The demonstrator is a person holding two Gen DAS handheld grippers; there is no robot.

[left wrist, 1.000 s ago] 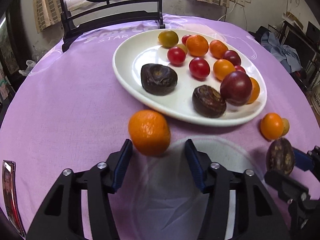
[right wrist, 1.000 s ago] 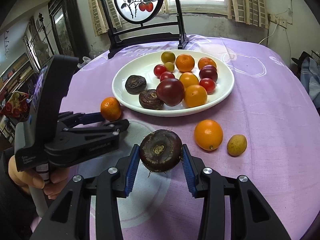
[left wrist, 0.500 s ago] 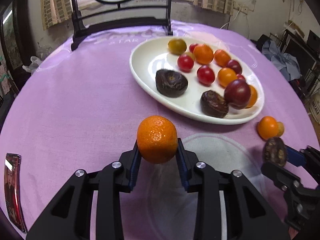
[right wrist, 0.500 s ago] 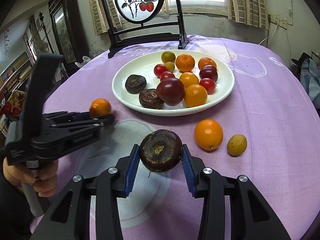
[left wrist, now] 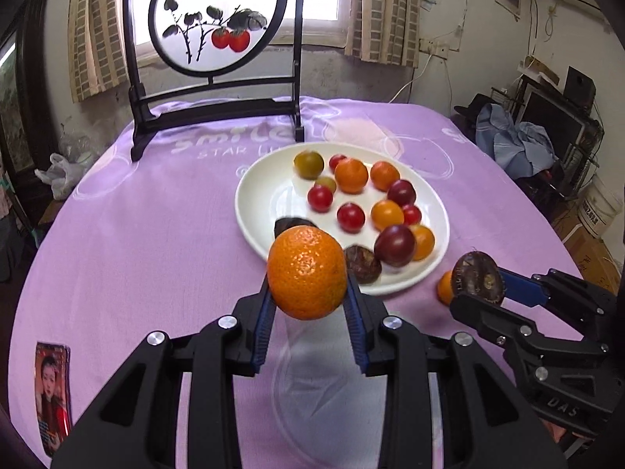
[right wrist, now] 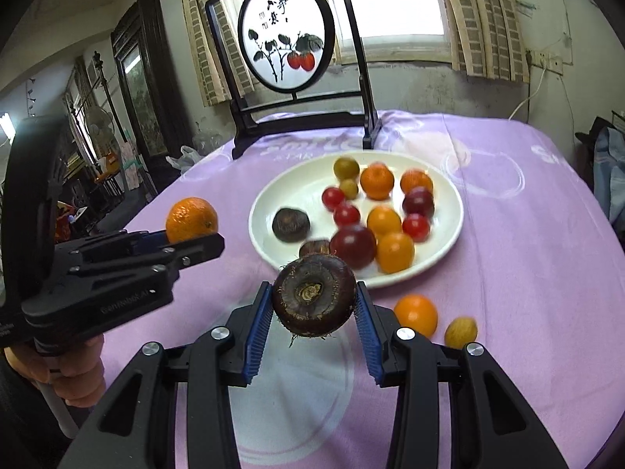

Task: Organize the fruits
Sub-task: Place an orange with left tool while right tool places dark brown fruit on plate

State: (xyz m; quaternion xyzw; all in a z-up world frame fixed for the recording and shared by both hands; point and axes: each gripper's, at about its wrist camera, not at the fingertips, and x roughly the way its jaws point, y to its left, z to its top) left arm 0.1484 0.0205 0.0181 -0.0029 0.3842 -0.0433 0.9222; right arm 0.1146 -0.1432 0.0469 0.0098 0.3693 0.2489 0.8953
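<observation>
While both grippers hang above the purple cloth, each has its fingers closed on one fruit.

Left gripper [left wrist: 308, 305]: its blue pads clamp an orange mandarin [left wrist: 308, 272] from both sides, clear of the tablecloth [left wrist: 156, 234], just in front of the plate's near rim.
Right gripper [right wrist: 314, 312]: its pads pinch a dark brown water chestnut [right wrist: 314, 300], stem scar facing the camera, held in the air just short of the plate.
Plate [right wrist: 289, 191]: white, oval, at mid-table; it carries orange mandarins, red cherry tomatoes, dark plums, two greenish-yellow fruits and two more brown chestnuts, one of which [right wrist: 291, 224] sits apart at the left side.
Loose fruit: one mandarin [right wrist: 416, 314] and a small yellowish fruit [right wrist: 461, 331] lie on the cloth, near each other, right of the right gripper.
Plate contents, sharpness: several pieces are motion-blurred, so the small yellowish ones may be kumquats or olives; I cannot tell.
Hand [right wrist: 74, 375]: grips the left tool's handle at lower left.
Backdrop: a round painted screen [left wrist: 215, 19] in a black stand at the far table edge.
Cloth edge: a printed card [left wrist: 52, 387] lies at near left.
</observation>
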